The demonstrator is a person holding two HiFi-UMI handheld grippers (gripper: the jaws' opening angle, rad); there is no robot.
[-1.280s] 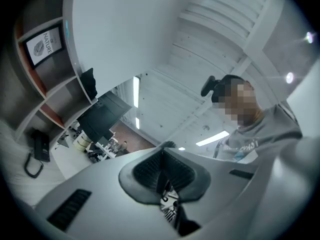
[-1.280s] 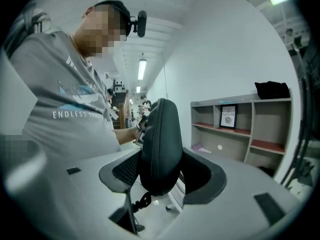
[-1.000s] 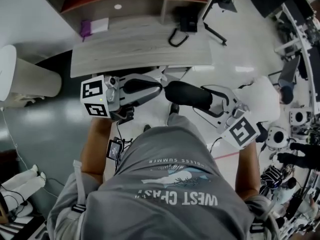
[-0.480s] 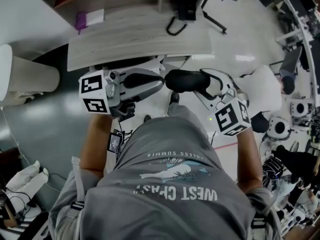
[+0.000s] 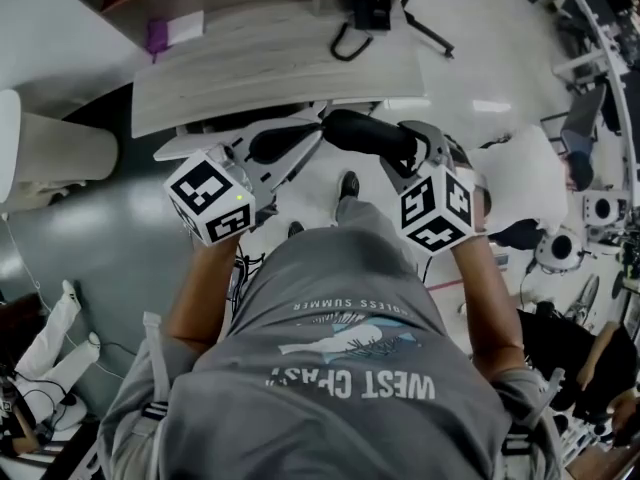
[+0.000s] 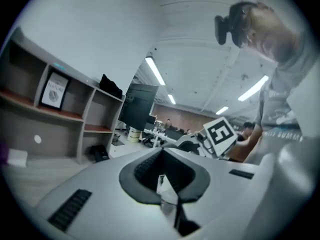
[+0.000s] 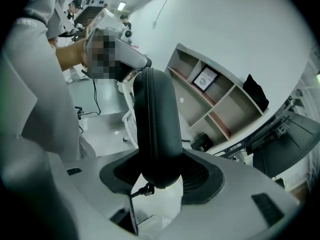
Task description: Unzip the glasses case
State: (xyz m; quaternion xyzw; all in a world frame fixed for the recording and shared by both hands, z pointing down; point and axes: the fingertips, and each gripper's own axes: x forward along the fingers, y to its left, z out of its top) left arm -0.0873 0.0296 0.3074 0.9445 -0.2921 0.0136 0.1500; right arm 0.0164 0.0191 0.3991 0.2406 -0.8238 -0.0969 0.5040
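Glasses case (image 5: 365, 140), black and oblong, hangs in the air in front of you, above the pale floor (image 5: 130, 248) and just short of the desk edge. Your right gripper (image 5: 405, 148) clamps one end of it. In the right gripper view the case (image 7: 155, 129) stands between both dark pads, its zip line running down to a small zip pull (image 7: 141, 190) at the near end. Your left gripper (image 5: 312, 133) has its jaws pressed together, and its tips meet the case's other end. In the left gripper view those tips (image 6: 161, 154) hide the case itself.

Your grey shirt (image 5: 340, 368) fills the lower half of the head view. Its print is upside down there: "WEST" is plain, the next word is creased, and "SUMMER" sits in smaller letters. Beyond the grippers lies the wood-grain desk (image 5: 280, 68), and behind it the shelf unit (image 7: 215, 99). A white drum-shaped thing (image 5: 60, 153) stands off to your left. A black bag (image 7: 255, 99) sits on top of the shelves, and a black device (image 5: 365, 13) with a looped cable (image 5: 350, 46) on the desk. One shelf bay holds a framed picture (image 6: 54, 91), its lettering too small to read. A purple item (image 5: 158, 38) lies on the desk's left end.
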